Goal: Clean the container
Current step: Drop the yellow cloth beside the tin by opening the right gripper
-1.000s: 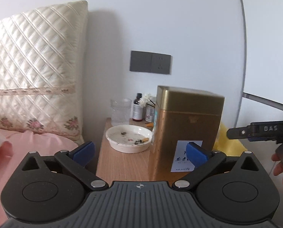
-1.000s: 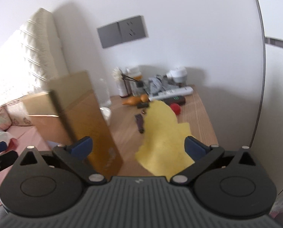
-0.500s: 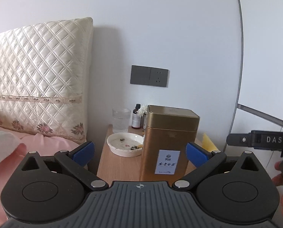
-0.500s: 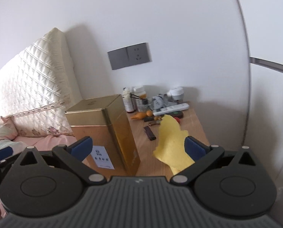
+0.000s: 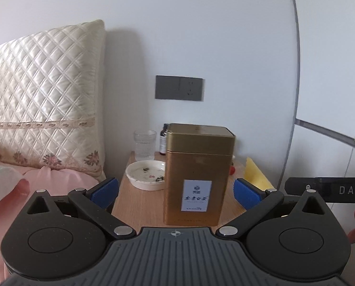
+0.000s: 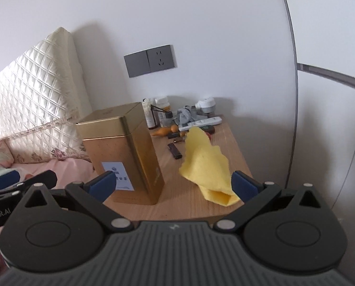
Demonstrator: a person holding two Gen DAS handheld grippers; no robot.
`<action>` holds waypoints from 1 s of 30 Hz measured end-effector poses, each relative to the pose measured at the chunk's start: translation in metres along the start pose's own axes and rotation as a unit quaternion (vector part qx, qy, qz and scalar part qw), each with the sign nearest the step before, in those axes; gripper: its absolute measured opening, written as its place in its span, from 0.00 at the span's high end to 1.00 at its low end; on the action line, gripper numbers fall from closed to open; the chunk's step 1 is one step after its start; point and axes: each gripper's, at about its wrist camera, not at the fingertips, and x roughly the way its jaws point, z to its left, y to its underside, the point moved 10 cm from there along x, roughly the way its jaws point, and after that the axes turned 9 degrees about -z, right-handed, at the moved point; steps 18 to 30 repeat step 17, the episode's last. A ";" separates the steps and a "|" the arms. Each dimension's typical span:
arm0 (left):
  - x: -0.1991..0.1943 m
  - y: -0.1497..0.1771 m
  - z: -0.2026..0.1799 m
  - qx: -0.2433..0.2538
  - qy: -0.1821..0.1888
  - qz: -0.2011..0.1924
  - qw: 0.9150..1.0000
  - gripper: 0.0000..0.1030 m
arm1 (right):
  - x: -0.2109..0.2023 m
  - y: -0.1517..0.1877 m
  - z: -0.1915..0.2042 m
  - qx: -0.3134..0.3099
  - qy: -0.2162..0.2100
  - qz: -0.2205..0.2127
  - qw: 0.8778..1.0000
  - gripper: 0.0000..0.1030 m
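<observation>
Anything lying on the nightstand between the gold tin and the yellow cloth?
Only bare wood between the gold tin and the yellow cloth in the right wrist view; the dark stick lies further back.

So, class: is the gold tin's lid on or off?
On. The gold tin stands upright on the bedside table, its lid seated flush over the body in both views.

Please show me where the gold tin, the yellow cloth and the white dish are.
gold tin (image 5: 197, 166), left wrist view, front face.
yellow cloth (image 6: 207, 160), right wrist view, middle fold.
white dish (image 5: 139, 183), left wrist view, near rim.
</observation>
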 end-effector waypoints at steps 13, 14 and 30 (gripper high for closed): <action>0.011 0.011 -0.011 -0.003 -0.001 0.028 1.000 0.00 | 0.010 -0.002 -0.010 -0.035 0.017 0.011 0.999 0.00; 0.012 0.012 -0.011 -0.003 -0.002 0.029 1.000 0.00 | 0.011 -0.003 -0.010 -0.038 0.018 0.011 0.999 0.00; 0.014 0.013 -0.009 -0.004 -0.007 0.032 0.999 0.00 | 0.015 -0.003 -0.009 -0.043 0.021 0.013 0.999 0.00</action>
